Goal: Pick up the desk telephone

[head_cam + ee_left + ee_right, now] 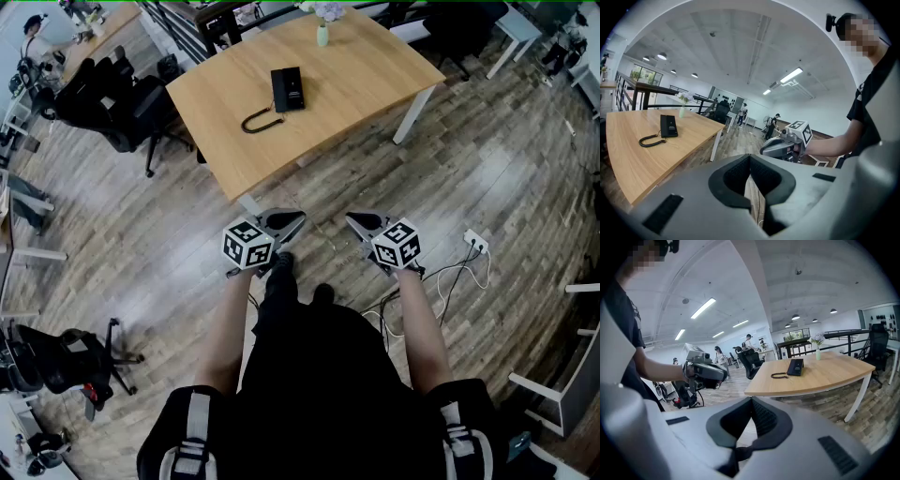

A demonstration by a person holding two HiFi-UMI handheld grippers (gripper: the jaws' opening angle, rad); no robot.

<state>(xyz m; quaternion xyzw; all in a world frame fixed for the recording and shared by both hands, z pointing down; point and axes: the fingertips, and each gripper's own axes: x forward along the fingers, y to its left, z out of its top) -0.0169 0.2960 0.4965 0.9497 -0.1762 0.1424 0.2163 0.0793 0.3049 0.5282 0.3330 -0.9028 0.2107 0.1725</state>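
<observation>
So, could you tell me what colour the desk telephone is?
The desk telephone is black; head view shows it best.

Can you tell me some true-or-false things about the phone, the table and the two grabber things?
1. The desk telephone lies on the wooden table. True.
2. The left gripper is holding the telephone. False: its jaws are shut on nothing, and it is short of the table, above the floor.
3. The right gripper has its jaws wide open. False: they are shut, with nothing between them.
4. A small vase with flowers stands on the table. True.
5. The telephone's cord lies curled on the table beside it. True.
</observation>
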